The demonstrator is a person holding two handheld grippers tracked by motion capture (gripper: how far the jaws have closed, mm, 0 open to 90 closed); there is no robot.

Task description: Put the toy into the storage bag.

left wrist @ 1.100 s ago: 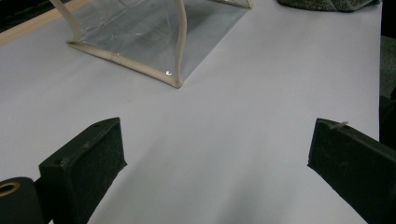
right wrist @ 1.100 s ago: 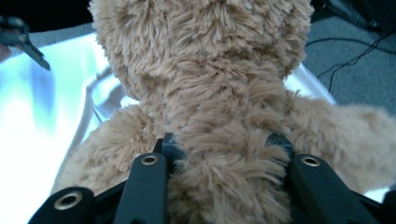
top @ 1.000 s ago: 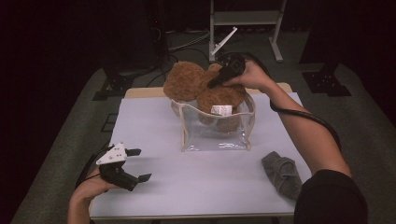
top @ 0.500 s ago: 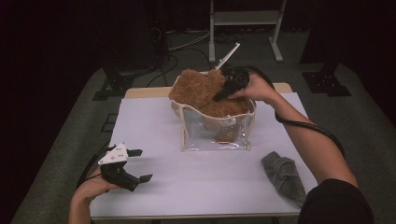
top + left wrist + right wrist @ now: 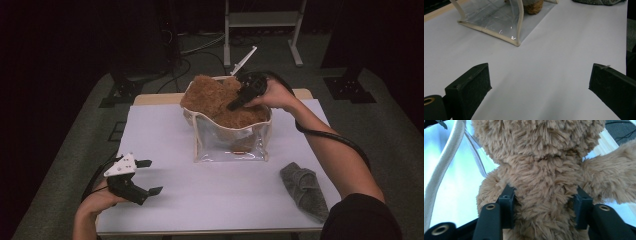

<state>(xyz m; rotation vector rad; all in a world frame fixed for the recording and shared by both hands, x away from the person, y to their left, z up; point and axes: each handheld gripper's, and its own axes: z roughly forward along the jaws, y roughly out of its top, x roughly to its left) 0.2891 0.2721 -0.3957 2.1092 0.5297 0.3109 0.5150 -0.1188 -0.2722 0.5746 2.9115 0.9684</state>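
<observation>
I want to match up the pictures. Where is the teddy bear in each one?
High view: the teddy bear sits top centre, in the clear bag.
Left gripper view: a brown furry bit, likely its foot, at the top edge, inside the bag.
Right gripper view: its body is between the right gripper's jaws, which have just been opening.
Shared landmark: the bag's cream trim.

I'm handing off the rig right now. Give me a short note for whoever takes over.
Left gripper: open, holding nothing, low over the table at its near left.
Right gripper: jaws have just been opening, the teddy bear between them, fur against both pads.
Bear sits partly in the clear bag, its upper half above the rim. Grey cloth lies near right.
Left: let go, draw back.
</observation>
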